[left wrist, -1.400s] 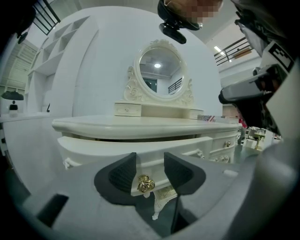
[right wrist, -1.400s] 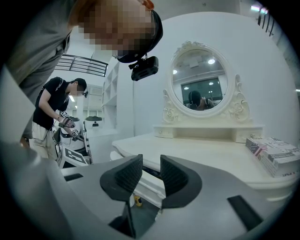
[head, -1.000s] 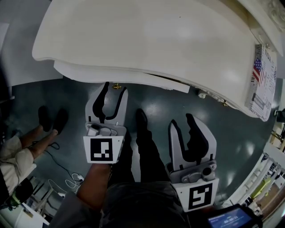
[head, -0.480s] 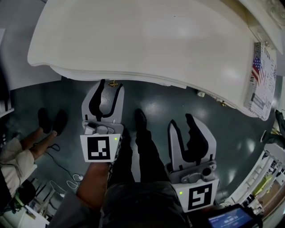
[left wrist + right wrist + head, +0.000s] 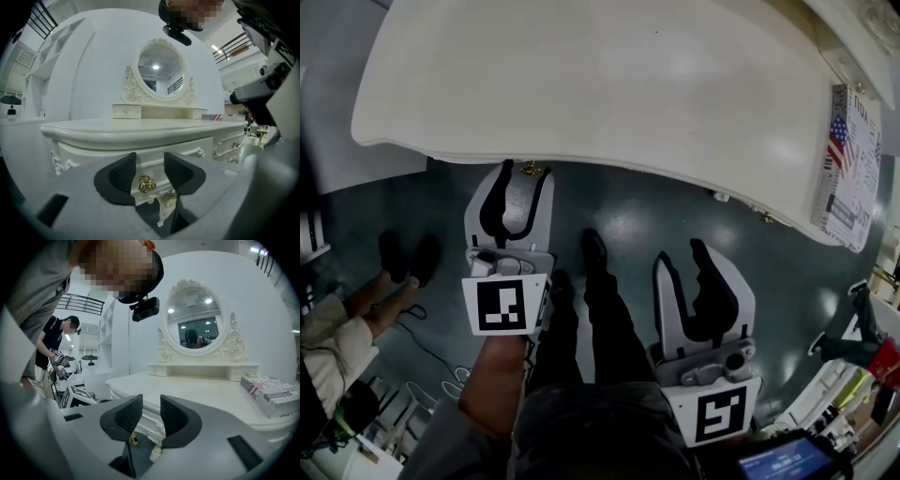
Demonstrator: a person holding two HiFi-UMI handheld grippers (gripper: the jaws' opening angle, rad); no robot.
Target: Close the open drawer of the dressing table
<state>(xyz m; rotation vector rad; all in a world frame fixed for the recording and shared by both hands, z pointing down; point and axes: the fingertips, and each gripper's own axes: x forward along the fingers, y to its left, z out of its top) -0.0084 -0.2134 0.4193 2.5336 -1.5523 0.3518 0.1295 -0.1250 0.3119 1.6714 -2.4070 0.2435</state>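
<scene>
Drawer [image 5: 151, 165] sits under the front edge of the dressing table [image 5: 609, 84], towards its left end. It looks pushed almost or fully home, but I cannot tell whether its front is flush.

Nearest the person, the right gripper [image 5: 685, 255] hangs over the dark floor [image 5: 628, 211], well short of the table. Its jaws stand a narrow gap apart with nothing between them.

Further out, the left gripper [image 5: 523, 180] is up at the table edge. Its jaws are spread and straddle the gold handle [image 5: 146, 184] without pinching it. The tips seem to be at the drawer front, though contact is unclear.

Beyond, the tabletop is bare up to a book [image 5: 848, 155] at its far right, and a round mirror [image 5: 159, 70] stands at the back.

The risks, as I judge them:
- A push that is off-centre or angled could skew the drawer so it binds before it seats.
- The tips could slide on the curved front and knock the handle.
- Too hard a shove could jolt the whole table.
- If the jaws narrow while pulling away, they could snag the handle and drag the drawer back out.
</scene>
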